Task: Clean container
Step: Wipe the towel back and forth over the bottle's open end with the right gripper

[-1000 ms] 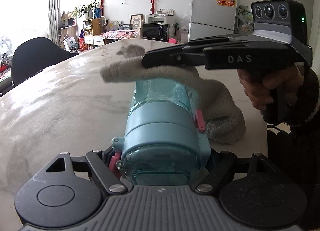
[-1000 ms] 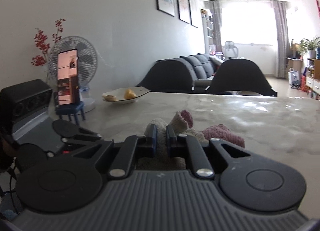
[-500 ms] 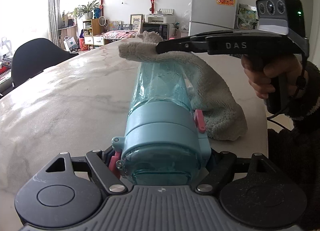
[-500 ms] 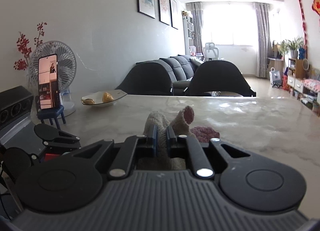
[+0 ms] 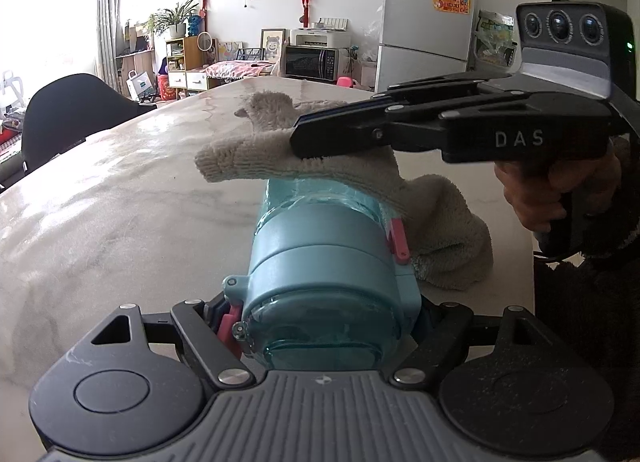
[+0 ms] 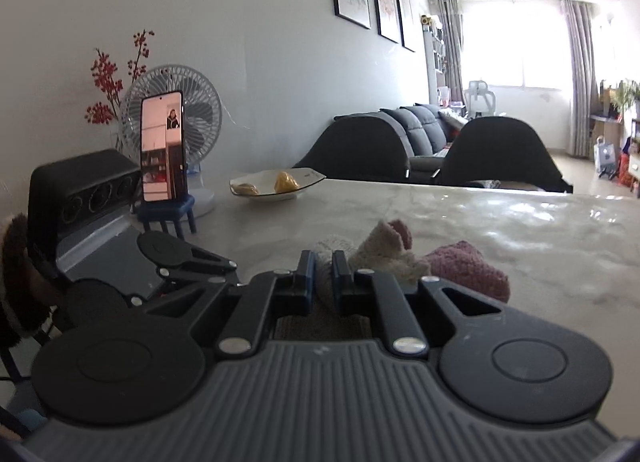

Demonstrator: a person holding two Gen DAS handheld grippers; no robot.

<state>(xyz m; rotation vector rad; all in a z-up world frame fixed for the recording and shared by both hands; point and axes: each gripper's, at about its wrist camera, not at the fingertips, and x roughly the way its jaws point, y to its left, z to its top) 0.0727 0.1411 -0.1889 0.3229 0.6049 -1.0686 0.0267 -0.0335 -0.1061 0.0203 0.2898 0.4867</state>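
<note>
Left wrist cam: my left gripper (image 5: 326, 326) was clamped on the lid end of a teal bottle (image 5: 324, 262), fingers (image 5: 200, 338) spread wide w/ the bottle lying sideways over the marble table (image 5: 120, 202). My right gripper (image 5: 304, 138) was pinched narrow on a beige towel (image 5: 256, 158), draped across the bottle's clear body & piled on the table to its right. Hand (image 5: 556, 190) gripped the handle. Right wrist cam: fingers (image 6: 306, 274) squeezed the towel fold (image 6: 384, 250); pink cloth (image 6: 468, 270) just beside it. Farther off: phone (image 6: 162, 146) on a blue stand, fan (image 6: 200, 110), dish (image 6: 276, 184).
</note>
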